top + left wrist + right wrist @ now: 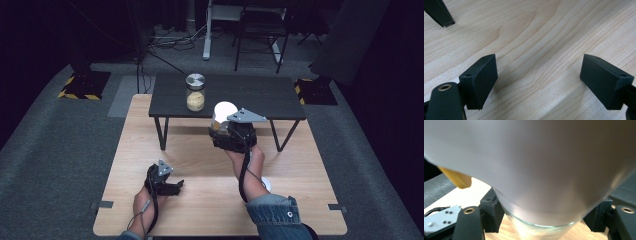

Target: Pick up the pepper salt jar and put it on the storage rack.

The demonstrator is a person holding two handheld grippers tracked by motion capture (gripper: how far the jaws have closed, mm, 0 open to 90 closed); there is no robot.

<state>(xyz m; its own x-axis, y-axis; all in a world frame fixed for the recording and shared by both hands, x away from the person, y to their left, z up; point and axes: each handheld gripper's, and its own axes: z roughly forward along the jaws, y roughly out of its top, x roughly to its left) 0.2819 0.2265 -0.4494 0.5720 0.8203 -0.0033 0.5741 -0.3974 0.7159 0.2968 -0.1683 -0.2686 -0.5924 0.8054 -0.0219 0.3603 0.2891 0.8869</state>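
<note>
A: Dark room, grey carpet, cables and chair legs at the back. A pale wooden table point(200, 200) fills the near half of the high view, and a low black table point(260, 95) stands across its far edge. What's on the go?

B: My reading: jars are being moved up onto the black table. One lidded jar point(195, 92) with something tan inside already stands there, at about eleven o'clock from the middle of the wooden table. A second one, the white-topped jar point(223, 116), is in the right gripper point(222, 131), held in the air just short of the black table's near edge, at roughly twelve o'clock.

A: So half done?

B: As a judgement, yes: one placed, one carried but not yet set down. What's left is to bring it over the black top, lower it and let go. A small white round thing point(266, 184) lies on the wood beside the right forearm; I can't tell what it is.

A: Is the grip firm?

B: In the right gripper view the pads sit against the glass point(536, 227) on both sides, clamped on the jar below its white top point(536, 165).

A: And the hands?

B: The right forearm reaches forward, wrist lifted, gripper pointing away from the person. The left hand point(145, 202) rests low at seven o'clock; the left gripper point(172, 186) lies close over the wood, jaws wide apart, only bare table point(536, 50) between them.
</note>
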